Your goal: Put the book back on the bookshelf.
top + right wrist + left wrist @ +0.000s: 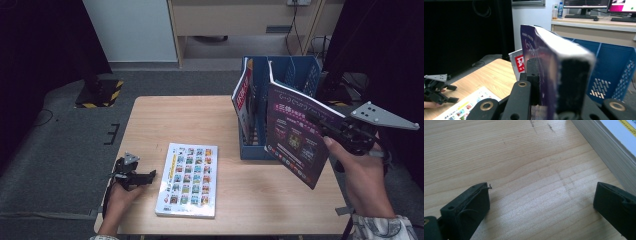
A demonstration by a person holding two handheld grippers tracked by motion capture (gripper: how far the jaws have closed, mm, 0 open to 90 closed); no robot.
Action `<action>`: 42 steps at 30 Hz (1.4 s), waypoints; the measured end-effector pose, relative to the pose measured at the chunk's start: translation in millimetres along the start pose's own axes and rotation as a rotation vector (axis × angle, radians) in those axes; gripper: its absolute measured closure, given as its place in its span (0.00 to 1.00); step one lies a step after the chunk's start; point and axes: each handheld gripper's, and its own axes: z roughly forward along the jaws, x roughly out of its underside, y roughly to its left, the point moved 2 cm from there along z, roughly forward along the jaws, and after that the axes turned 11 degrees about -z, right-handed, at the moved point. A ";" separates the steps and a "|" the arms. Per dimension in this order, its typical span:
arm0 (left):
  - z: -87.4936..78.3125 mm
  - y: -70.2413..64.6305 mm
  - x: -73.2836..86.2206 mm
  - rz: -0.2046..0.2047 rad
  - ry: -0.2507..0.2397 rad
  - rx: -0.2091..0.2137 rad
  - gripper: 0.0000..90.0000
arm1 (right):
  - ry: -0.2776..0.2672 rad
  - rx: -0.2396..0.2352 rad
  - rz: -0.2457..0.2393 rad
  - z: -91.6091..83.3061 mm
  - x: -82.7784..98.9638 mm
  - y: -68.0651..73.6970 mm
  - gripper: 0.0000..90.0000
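Purple book: gripped upright and tilted at the near right corner of the blue file box, lifted off the table, its lower edge just in front of the box's open end; held this way, it looks set to slide in spine-first.
Right tongs: clamped tight on the purple book's edge, one jaw on each cover, as the right gripper view shows close up; the person's right hand carries the load.
Blue file box: stands at the table's far right and already holds a red-and-white book in its left slot, leaving the neighbouring slot free.
Picture book: lies flat well to the left of the file box, near the front edge, likely waiting its turn.
Left tongs: rest low on the table farther left of the box, just beside the picture book, jaws spread wide and holding nothing; bare wood lies between them.
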 end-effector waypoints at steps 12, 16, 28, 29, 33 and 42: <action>0.0 0.0 0.0 0.000 0.000 0.000 0.00 | 0.029 0.090 0.014 -6.3 -2.2 -13.9 0.94; 0.0 0.0 0.0 0.000 0.000 0.000 0.00 | 0.047 0.139 -0.007 1.9 -5.5 -20.0 0.94; -0.2 0.3 0.0 0.004 0.003 0.000 0.00 | 0.061 0.271 -0.014 34.6 -14.2 -30.9 0.94; -0.2 0.3 0.0 0.004 0.003 0.000 0.00 | 0.058 0.285 -0.018 37.5 -14.3 -30.8 0.94; -0.2 0.3 0.0 0.004 0.004 -0.001 0.00 | 0.062 0.326 -0.011 50.7 -12.1 -32.0 0.94; 0.0 0.0 0.0 0.000 0.000 0.000 0.00 | 0.068 0.374 0.011 73.7 -11.0 -39.8 0.94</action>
